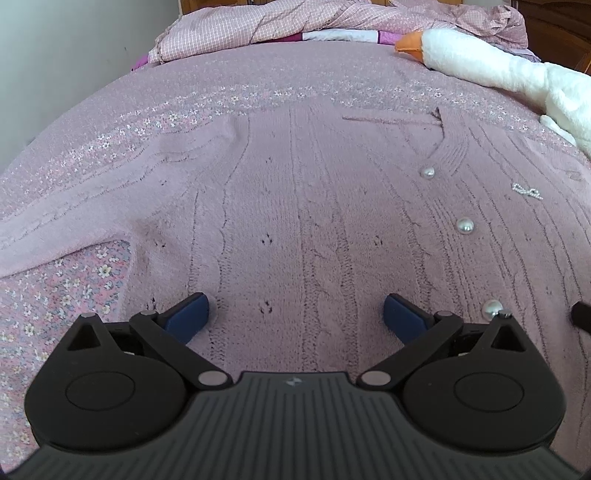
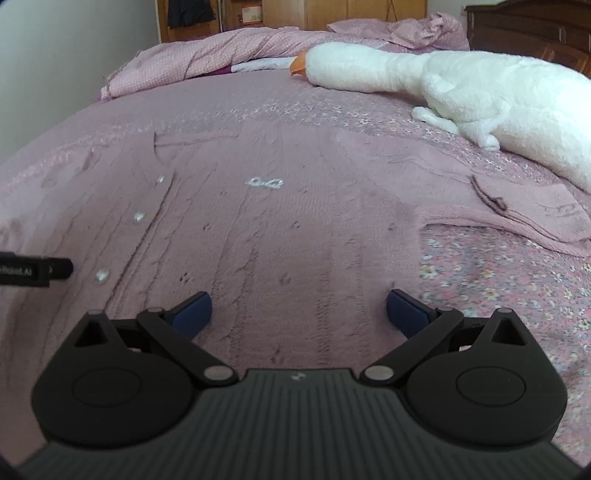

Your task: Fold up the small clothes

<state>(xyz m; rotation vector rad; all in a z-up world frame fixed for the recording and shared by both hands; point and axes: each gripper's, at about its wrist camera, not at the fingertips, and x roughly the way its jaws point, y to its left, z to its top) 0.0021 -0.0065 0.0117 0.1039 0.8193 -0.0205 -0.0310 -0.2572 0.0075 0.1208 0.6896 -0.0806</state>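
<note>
A pink cable-knit cardigan (image 1: 295,206) with pearl buttons (image 1: 464,225) lies flat and face up on the bed. Its left sleeve (image 1: 92,206) spreads out to the left. In the right wrist view the same cardigan (image 2: 280,229) shows a small silver bow (image 2: 265,182) and its right sleeve (image 2: 517,210) reaching right. My left gripper (image 1: 295,314) hovers open over the lower left front panel, with nothing between its blue pads. My right gripper (image 2: 298,312) hovers open over the lower right front panel. The left gripper's black edge (image 2: 35,272) shows at the left of the right wrist view.
The bed carries a pink floral sheet (image 1: 66,295). A white plush goose (image 2: 480,92) with an orange beak lies at the far right, close to the right sleeve. A crumpled pink checked duvet (image 1: 258,26) is piled at the head of the bed. Wooden furniture stands behind.
</note>
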